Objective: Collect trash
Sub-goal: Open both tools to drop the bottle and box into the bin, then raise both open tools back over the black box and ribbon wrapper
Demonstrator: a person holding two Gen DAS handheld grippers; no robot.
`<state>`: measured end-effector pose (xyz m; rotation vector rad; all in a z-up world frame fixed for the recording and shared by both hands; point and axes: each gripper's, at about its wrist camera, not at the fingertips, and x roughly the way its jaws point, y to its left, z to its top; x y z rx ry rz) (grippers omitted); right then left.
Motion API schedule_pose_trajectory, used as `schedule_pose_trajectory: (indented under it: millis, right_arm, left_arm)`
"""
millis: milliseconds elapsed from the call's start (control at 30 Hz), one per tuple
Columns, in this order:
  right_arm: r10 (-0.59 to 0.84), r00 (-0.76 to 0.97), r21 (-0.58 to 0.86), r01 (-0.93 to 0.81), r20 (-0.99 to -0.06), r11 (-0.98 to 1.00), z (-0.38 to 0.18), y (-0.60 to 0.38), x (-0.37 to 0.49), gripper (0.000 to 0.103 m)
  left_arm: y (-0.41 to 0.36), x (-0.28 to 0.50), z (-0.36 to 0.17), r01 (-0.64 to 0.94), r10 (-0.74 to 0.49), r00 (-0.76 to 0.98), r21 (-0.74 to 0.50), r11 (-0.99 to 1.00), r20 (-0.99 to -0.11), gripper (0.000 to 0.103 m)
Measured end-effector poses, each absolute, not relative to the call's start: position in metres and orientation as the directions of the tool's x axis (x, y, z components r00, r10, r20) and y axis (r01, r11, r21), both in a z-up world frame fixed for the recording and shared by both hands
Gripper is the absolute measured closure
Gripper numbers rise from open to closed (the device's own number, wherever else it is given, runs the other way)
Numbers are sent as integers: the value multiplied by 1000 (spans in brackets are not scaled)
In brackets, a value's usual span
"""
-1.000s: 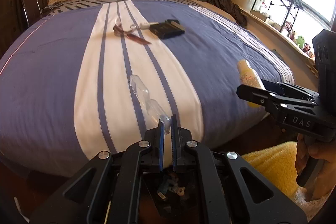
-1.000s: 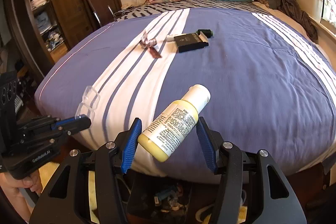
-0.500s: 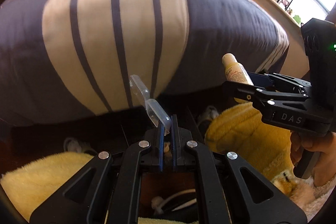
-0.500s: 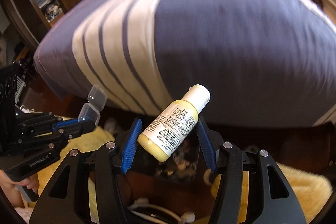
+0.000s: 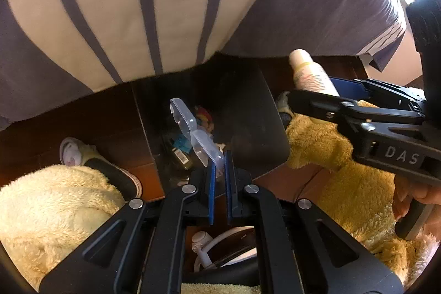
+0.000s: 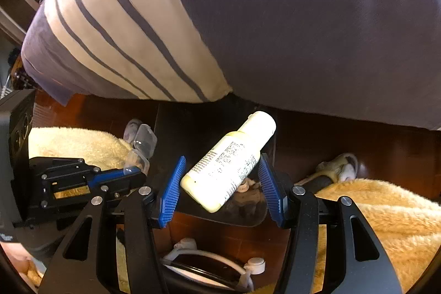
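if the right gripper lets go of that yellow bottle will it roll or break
The yellow bottle looks like plastic, so it probably won't break. It hangs tilted over the dark bin, so it should drop in rather than roll. Its round body would likely roll on a flat floor.

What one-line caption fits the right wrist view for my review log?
Right gripper holds a yellow bottle over the dark trash bin beside the bed.
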<state>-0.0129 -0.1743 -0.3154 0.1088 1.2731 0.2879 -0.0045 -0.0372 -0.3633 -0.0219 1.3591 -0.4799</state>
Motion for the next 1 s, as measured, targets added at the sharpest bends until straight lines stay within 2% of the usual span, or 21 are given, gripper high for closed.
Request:
schedule_pose_trajectory:
  millis: [267, 500, 700, 767, 1000]
  right_arm:
    - [270, 245, 236, -157, -931, 959, -319, -170, -4, 47]
    - [250, 281, 231, -100, -927, 968, -312, -186, -1, 38]
    - [243, 345, 237, -61, -907, 970, -284, -209, -1, 21]
    - [240, 388, 235, -60, -890, 970, -266, -216, -1, 16]
    - [210, 532, 200, -78, -820, 977, -202, -229, 9, 13]
  left_arm:
    - [-37, 0, -372, 297, -332, 106, -289, 910, -937, 95]
    - [-29, 1, -366, 273, -302, 133, -258, 927, -944, 63]
    - [-19, 3, -328, 278, -250, 250, -178, 944, -935, 32]
    - [-14, 4, -307, 277, -244, 304, -160, 947, -921, 25]
    - [1, 17, -238, 277, -256, 448, -139, 951, -857, 10]
